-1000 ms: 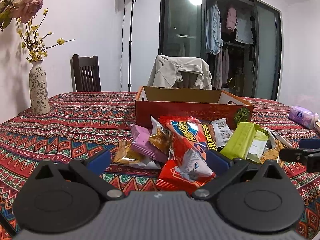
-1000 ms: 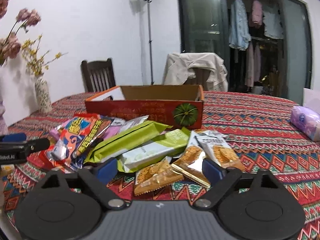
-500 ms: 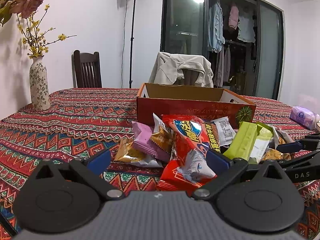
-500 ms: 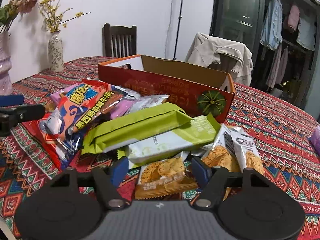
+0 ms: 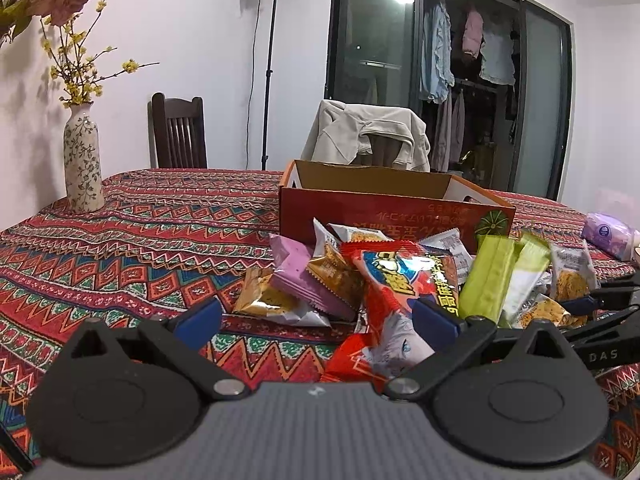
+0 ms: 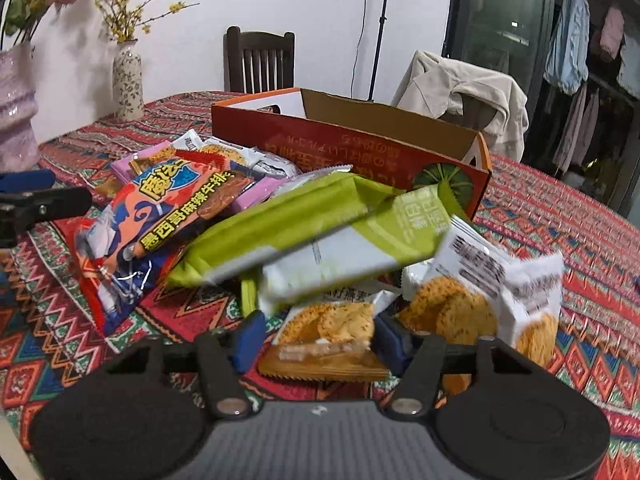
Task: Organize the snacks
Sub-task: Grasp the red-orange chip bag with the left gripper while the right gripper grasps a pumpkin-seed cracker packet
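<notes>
The inside of the cardboard box [image 6: 384, 148] is hidden by its wall, and the green packets [image 6: 280, 224] are blurred. The right gripper [image 6: 320, 340] is seen with jaws closing around a biscuit packet [image 6: 328, 328] on the worktop [image 5: 160, 240]. The left gripper [image 5: 316, 316] is held spread wide, empty, near the red snack bag [image 5: 400, 280].

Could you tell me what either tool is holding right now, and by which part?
The right tool is closing across the near end of the orange cracker packet; the left tool holds nothing.
</notes>
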`<state>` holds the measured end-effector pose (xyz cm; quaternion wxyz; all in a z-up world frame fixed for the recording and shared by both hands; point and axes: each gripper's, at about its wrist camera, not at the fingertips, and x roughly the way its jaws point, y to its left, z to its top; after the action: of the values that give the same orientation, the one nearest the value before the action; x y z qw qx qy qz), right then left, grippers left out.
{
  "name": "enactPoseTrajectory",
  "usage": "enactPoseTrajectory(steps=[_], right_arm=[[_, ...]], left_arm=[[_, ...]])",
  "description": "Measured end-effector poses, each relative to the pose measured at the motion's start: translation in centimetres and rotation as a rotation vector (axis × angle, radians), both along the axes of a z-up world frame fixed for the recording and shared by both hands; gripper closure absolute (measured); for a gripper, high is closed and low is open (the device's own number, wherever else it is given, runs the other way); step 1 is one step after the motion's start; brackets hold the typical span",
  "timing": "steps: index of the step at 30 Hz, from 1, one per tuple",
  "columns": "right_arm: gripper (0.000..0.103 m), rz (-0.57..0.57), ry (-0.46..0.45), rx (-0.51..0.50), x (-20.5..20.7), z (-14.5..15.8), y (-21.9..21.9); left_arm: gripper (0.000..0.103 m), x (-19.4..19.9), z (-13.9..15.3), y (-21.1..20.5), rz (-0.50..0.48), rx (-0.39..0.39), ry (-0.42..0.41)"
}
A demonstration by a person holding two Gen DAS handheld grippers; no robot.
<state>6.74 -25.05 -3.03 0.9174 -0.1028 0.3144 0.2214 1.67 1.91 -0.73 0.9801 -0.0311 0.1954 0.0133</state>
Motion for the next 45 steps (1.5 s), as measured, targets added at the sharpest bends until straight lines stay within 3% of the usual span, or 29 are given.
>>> enactPoseTrajectory(steps=[8, 19, 25, 33, 35, 41, 45], right_arm=[[0.063, -0.043, -0.01, 0.064, -1.1, 0.1, -1.4], [0.064, -0.109, -0.109, 0.237, -3.3, 2.1, -4.1], [0.064, -0.094, -0.156, 0.277, -3.5, 3.1, -4.3], [0.063, -0.075, -0.151, 0.318, -3.1, 2.6, -3.9], [0.064, -0.073, -0.146, 0.323, -3.1, 2.4, -3.9], [0.063, -0.071, -0.135, 0.334, -3.1, 2.2, -3.8], [0.063, -0.075, -0.142, 0.337, -3.4, 2.3, -3.7]], left_arm=[[0.0, -0.2, 0.1, -0.2, -0.001, -0.002, 0.004], [0.0, 0.9, 0.4, -1.6, -0.026, -0.015, 0.052], [0.0, 2.1, 0.5, -3.8, -0.04, 0.007, 0.085], [0.0, 4.2, -0.2, -6.3, -0.008, 0.057, 0.15], [0.004, 4.7, -0.6, -6.4, 0.009, 0.05, 0.171], [0.044, 4.9, -0.7, -5.9, -0.04, -0.013, 0.191], [0.051, 4.4, -0.4, -5.9, -0.061, -0.03, 0.185]])
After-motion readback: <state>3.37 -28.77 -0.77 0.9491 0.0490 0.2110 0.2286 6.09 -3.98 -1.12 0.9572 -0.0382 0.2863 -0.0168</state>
